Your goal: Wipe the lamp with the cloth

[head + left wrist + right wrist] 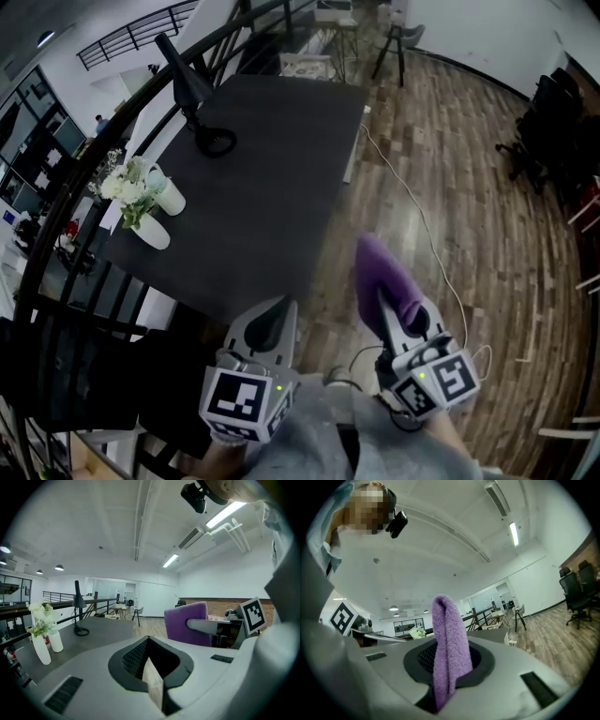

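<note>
The right claw [398, 314] is clamping a purple cloth [382, 272], a soft, nubbly terry fabric folded into a tall rounded hump that is rising out of the closed jaws. The left claw [273, 319] is gripping nothing, and its smooth grey jaws are pressing together to a blunt point. Both claws are hovering by the near end of the tabletop [281, 169], a matte dark rectangular slab, with the right one out over the wood-plank floor [469, 187]. The lamp [190, 92] is standing at the far left end of the tabletop, well apart from the cloth. It is matte black, with a slim stem, a flared shade and a ring-shaped base. Two glossy white vases [169, 197] holding pale flowers [127, 187] are sitting near the tabletop's left edge. A thin white cable [422, 225] is trailing across the floor.
</note>
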Tool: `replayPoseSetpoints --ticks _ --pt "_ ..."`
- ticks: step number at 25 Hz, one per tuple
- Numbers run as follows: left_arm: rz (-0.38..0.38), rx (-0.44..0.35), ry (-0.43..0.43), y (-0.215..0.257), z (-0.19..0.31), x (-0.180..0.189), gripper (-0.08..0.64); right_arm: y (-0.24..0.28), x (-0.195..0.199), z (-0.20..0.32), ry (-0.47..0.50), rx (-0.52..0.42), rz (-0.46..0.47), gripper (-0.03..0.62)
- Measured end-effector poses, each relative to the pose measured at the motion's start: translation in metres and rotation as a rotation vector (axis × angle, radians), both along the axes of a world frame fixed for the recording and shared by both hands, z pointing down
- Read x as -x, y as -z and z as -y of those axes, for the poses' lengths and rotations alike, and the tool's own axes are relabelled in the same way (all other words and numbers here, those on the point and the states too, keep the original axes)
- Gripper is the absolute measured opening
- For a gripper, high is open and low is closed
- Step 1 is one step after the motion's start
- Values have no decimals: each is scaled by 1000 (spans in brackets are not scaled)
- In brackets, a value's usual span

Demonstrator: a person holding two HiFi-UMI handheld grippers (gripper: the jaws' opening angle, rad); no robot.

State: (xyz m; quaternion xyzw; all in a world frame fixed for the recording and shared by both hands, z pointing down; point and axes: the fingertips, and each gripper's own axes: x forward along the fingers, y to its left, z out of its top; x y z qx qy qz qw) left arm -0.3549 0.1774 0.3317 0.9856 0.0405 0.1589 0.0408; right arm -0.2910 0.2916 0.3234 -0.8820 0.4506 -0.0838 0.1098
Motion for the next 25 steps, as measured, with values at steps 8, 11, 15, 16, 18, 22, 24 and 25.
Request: replayPoseSetpoints --ticks 8,11,15,16,18,22,24,25 --pt "-9 10 4 2 -20 -22 0 0 -19 -29 -16 0 -6 49" --pt "-19 19 1 6 -34 -35 0 -1 -29 -45 -25 2 -12 49" --pt "-22 25 -8 5 -51 -50 0 -5 -40 -66 -37 1 -13 49" --pt "-25 22 -8 5 -56 -53 0 -6 -43 -72 -39 2 -13 51" --pt "-32 20 -9 5 -66 -60 0 -8 -49 -84 -48 7 -18 50" --pt "-37 13 -26 5 -84 -71 0 -11 -57 -105 -73 -2 -12 49" --pt "-37 4 -34 6 -89 -77 0 -11 -61 -110 -80 -9 -10 49" --pt "-36 -2 -38 6 -91 -80 0 -12 -63 -112 -85 -12 -10 49"
